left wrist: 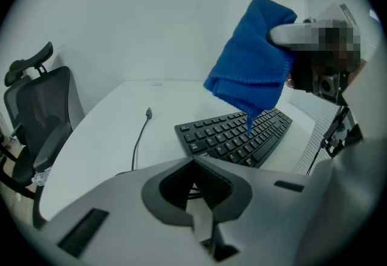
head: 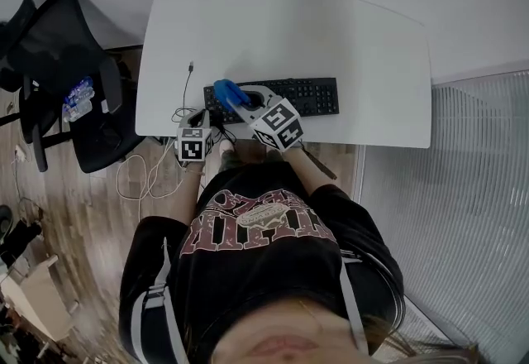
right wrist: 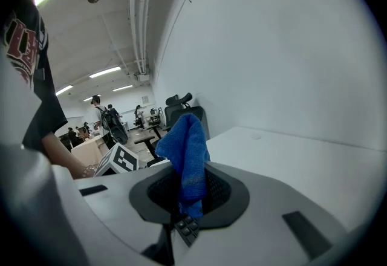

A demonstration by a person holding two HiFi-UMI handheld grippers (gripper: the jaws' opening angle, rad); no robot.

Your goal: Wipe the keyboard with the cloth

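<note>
White surface (head: 289, 31) with rounded corners: fills the upper middle of the head view, backs onto a pale wall.

Black office chair (head: 99, 135): stands on the wood floor off the surface's left end.

Black keyboard (head: 318, 96): lies flat near the near edge, long side parallel to it, roughly central.

Right gripper (head: 240, 102): hovers over the keyboard's left end, clenched on the blue cloth (head: 229, 93). In the right gripper view, pinches a fold of cloth (right wrist: 187, 150) between both jaws, the rest bunching up above them, a few keys (right wrist: 187, 228) showing below.

Left gripper (head: 201, 117): sits at the near edge just left of the keyboard, jaws pressed together at the tips, nothing between them.

From the left gripper view, cloth (left wrist: 251, 74) hangs bunched, raised above the keyboard (left wrist: 230, 135), one thin corner dangling toward the keys.

Thin dark cable (head: 188, 85): runs loose across the surface left of the keyboard, plug end lying free.
</note>
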